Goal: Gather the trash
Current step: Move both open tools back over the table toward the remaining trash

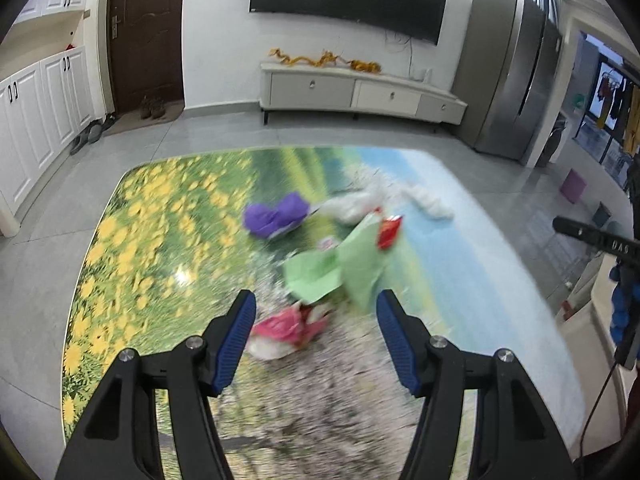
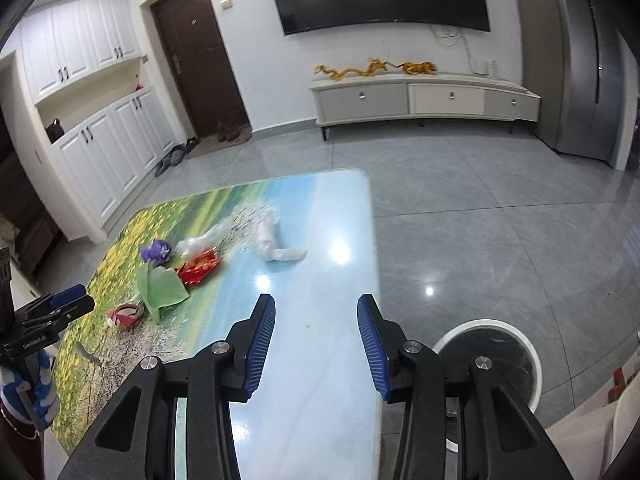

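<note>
Our left gripper [image 1: 316, 320] has its blue-padded jaws spread wide with nothing between the pads; framed in the gap, lower on the table, lies a crumpled pink and white wrapper [image 1: 286, 330], blurred in this view. Just beyond it, toward twelve o'clock, a crumpled pale green paper sheet [image 1: 340, 268] lies on the glossy rectangular table printed with a flower-field landscape [image 1: 132, 240]. A red foil wrapper [image 1: 389, 231] touches the green sheet's far edge at one o'clock, a wadded purple wrapper [image 1: 276, 216] sits at eleven, and a clear crinkled plastic bag [image 1: 352, 206] lies between those two. A twisted white plastic wad [image 1: 430, 200] rests farther off at one o'clock.

Our right gripper [image 2: 316, 340] also holds its jaws apart and empty, above the bare blue stretch of the table. From there the trash cluster lies at ten o'clock, with the white wad nearer twelve. At four o'clock, on the grey tiled floor [image 2: 480, 220] beside the table, stands a round white-rimmed bin lined with a black bag [image 2: 490, 356].
</note>
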Demonstrator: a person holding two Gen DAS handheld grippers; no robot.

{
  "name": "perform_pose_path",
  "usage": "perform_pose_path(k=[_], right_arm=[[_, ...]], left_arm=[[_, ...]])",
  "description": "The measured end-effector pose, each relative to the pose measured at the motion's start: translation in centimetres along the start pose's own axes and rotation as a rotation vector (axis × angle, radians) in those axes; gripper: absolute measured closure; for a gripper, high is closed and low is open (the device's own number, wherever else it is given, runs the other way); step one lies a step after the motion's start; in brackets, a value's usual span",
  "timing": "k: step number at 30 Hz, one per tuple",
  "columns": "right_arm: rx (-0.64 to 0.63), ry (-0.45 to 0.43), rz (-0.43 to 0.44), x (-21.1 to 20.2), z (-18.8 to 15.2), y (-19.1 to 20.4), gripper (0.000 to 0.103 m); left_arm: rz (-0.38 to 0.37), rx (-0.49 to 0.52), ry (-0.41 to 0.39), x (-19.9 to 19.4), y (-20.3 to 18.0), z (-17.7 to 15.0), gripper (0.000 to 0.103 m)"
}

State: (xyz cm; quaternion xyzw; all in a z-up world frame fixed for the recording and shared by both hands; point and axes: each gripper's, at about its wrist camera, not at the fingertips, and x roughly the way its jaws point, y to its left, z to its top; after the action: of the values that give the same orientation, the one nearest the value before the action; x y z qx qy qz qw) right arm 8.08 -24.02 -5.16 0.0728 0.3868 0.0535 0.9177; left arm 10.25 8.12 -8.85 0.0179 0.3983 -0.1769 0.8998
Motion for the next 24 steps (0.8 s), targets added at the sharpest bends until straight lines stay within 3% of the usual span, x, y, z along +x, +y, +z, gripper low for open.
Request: perform_pose_path(k=[10, 24], right_arm=[[-0.047, 0.069, 0.026, 5.3, 1.2, 2.0, 0.063], [-0.123, 0.115, 0.063, 13.6, 4.7, 4.2, 0.058]], left_arm=[[0.0, 0.107, 0.078, 3.6, 0.8, -1.2, 0.042], [-0.052, 0.167, 0.128, 6.7, 1.2, -1.0, 0.043]])
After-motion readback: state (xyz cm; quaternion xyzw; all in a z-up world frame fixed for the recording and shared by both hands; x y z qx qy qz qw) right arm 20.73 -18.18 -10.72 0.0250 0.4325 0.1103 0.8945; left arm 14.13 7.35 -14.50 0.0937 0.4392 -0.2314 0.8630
